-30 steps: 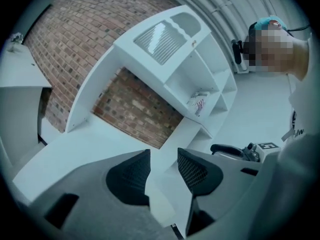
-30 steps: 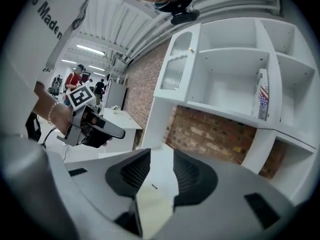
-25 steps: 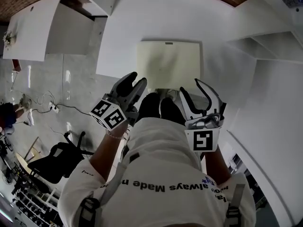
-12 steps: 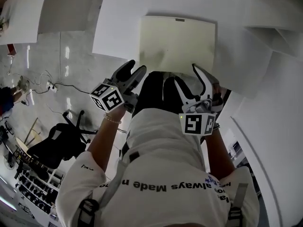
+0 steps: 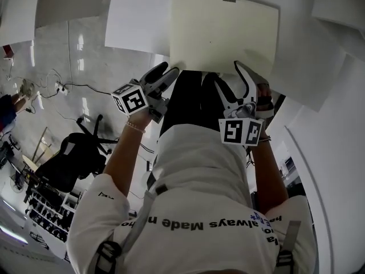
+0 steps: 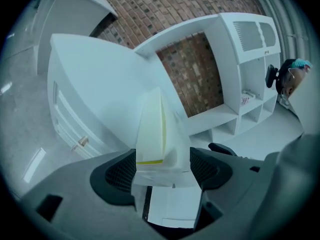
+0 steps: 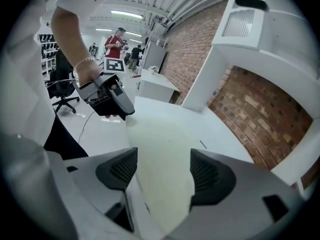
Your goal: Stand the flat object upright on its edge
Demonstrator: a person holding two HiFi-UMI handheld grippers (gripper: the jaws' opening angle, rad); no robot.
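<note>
A pale cream flat board (image 5: 225, 33) lies flat on the white table (image 5: 137, 21), its near edge by my body. My left gripper (image 5: 169, 71) is at the board's near left corner. In the left gripper view the board (image 6: 152, 134) shows edge-on between the jaws of that gripper (image 6: 162, 169), which are opening, with a gap at the right pad. My right gripper (image 5: 227, 72) is at the near right edge, its jaws opening too. In the right gripper view that gripper (image 7: 160, 171) straddles the board (image 7: 165, 154) without pressing it, and the left gripper (image 7: 107, 96) shows beyond.
A white shelf unit (image 6: 240, 84) stands against a brick wall (image 6: 190, 69) behind the table. On the floor at left are a black office chair (image 5: 68, 158) and cables (image 5: 68, 87). More white panels (image 5: 319, 56) lie to the right. A person in red (image 7: 116, 41) stands far off.
Both grippers have moved forward to the board's near edge, and their jaws stand wider. The board now looks larger and nearer in the head view.
</note>
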